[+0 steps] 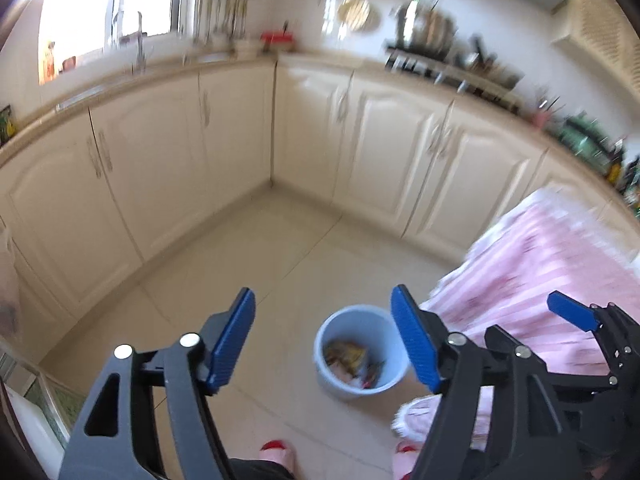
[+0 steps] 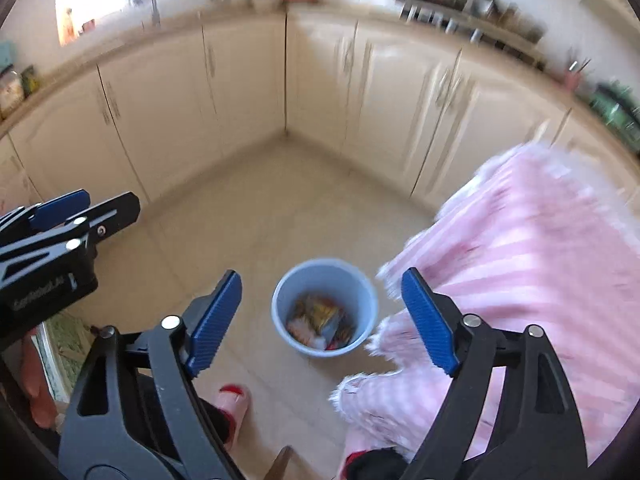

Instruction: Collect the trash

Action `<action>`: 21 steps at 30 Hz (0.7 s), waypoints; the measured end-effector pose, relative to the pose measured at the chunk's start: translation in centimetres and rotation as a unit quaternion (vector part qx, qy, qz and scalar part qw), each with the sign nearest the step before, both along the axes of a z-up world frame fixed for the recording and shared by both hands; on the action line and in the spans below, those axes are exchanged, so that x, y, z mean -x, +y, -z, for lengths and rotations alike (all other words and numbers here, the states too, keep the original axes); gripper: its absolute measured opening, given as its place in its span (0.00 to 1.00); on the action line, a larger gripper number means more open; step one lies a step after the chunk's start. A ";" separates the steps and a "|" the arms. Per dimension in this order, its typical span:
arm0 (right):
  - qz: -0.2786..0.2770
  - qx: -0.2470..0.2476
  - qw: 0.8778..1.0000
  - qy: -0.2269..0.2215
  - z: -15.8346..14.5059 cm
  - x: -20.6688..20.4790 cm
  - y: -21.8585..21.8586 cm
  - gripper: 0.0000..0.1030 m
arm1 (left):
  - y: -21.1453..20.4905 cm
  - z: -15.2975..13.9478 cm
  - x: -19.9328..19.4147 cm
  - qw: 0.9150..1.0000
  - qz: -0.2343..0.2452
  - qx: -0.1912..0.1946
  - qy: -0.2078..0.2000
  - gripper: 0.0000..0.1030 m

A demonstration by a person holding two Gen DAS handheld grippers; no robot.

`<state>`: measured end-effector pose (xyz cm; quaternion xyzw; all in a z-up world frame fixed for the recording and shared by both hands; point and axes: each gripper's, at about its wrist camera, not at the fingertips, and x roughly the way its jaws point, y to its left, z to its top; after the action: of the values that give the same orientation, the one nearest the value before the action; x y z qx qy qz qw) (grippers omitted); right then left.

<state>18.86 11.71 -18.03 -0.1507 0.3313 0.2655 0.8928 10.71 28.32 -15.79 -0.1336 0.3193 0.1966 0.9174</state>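
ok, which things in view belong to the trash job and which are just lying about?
Job:
- round light-blue plastic bin on the floor
- crumpled wrappers inside it
- left gripper, open, empty
- right gripper, open, empty

Lying about:
- pink striped fringed tablecloth
- cream cabinets
- red slipper

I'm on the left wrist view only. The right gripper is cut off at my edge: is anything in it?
Observer: No. The right gripper stands open and empty, above the blue bin.
Operator: Anything on the counter at far left? Mine is blurred there.
Observer: A jar stands on the counter.
Operator: Anything low in the frame I miss?
Observer: A brown wooden tip shows at the bottom edge; I cannot tell what it belongs to.
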 end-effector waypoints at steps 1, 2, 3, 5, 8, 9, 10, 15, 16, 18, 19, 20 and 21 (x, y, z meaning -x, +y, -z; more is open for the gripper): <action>0.006 -0.006 1.000 -0.013 -1.4 1.1 -0.9 0.84 | -1.1 -1.7 1.2 1.000 0.007 0.001 -0.015 0.73; 0.011 -0.015 1.000 -0.024 -2.6 2.0 -2.1 0.85 | -2.2 -2.4 1.8 1.000 0.012 0.001 -0.024 0.73; 0.015 -0.024 0.999 -0.033 -3.9 3.0 -3.3 0.85 | -3.6 -3.9 2.8 0.999 0.022 0.000 -0.035 0.73; 0.030 -0.043 0.997 -0.053 -6.5 5.1 -6.2 0.87 | -6.1 -5.7 4.2 0.998 0.034 -0.004 -0.047 0.74; 0.046 -0.061 0.994 -0.082 -9.3 8.2 -9.6 0.87 | -10.1 -8.0 6.4 0.996 0.052 -0.013 -0.072 0.74; 0.052 -0.065 0.992 -0.090 -10.1 8.9 -10.5 0.87 | -11.6 -8.8 7.3 0.995 0.056 -0.014 -0.077 0.75; 0.060 -0.073 0.990 -0.102 -10.9 9.8 -12.1 0.87 | -12.5 -9.1 8.0 0.995 0.057 -0.015 -0.082 0.75; 0.080 -0.094 0.980 -0.153 -14.3 13.8 -16.4 0.91 | -17.0 -12.1 11.2 0.990 0.067 -0.061 -0.109 0.76; 0.082 -0.093 0.979 -0.164 -14.8 14.6 -17.3 0.91 | -18.0 -12.9 12.0 0.988 0.072 -0.075 -0.116 0.77; 0.086 -0.098 0.976 -0.174 -15.2 15.8 -18.2 0.91 | -19.5 -13.9 12.9 0.985 0.081 -0.093 -0.122 0.79; 0.091 -0.098 0.974 -0.181 -15.7 16.5 -18.8 0.91 | -20.0 -14.3 13.3 0.984 0.086 -0.097 -0.125 0.79; 0.093 -0.100 0.974 -0.183 -15.9 17.1 -19.2 0.91 | -20.4 -14.9 13.8 0.982 0.093 -0.099 -0.130 0.79; 0.096 -0.107 0.972 -0.184 -16.3 17.6 -19.7 0.92 | -21.1 -15.4 14.3 0.981 0.103 -0.099 -0.134 0.79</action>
<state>1.29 -8.03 -1.74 -0.0681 0.1442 0.1802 0.9706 -3.54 7.20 -0.35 -0.0335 0.1845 0.1115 0.9759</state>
